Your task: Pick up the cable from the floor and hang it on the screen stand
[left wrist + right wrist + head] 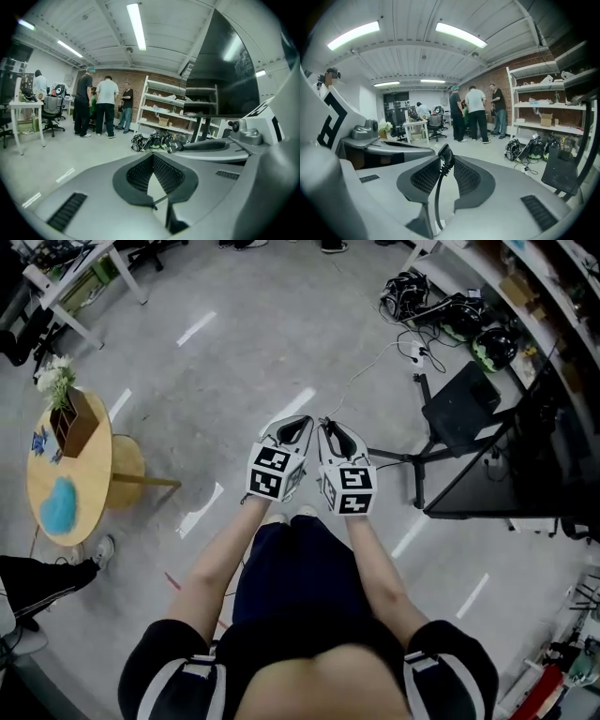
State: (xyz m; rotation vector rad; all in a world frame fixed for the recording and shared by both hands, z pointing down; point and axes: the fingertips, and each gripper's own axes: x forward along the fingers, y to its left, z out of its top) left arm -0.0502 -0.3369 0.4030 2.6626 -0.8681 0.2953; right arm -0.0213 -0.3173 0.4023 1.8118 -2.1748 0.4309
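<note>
No readable text — apparently none.

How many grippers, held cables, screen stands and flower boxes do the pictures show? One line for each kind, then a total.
Grippers: 2, the left gripper and the right gripper
Held cables: 1, the cable, in the right gripper
Stands: 1, the screen stand
Flower boxes: 1, the flower box
Total: 5

Both the left gripper (304, 421) and the right gripper (327, 424) are grey with black mesh-patterned pads (425, 177). Each carries 1 cube (273, 472) of black-and-white square markers. The cable (436, 201) is black. The floor (234, 362) is grey with white dashes. The round table (89, 474) is pale wood and holds white flowers (53, 374). The screen (497, 474) is black.
</note>
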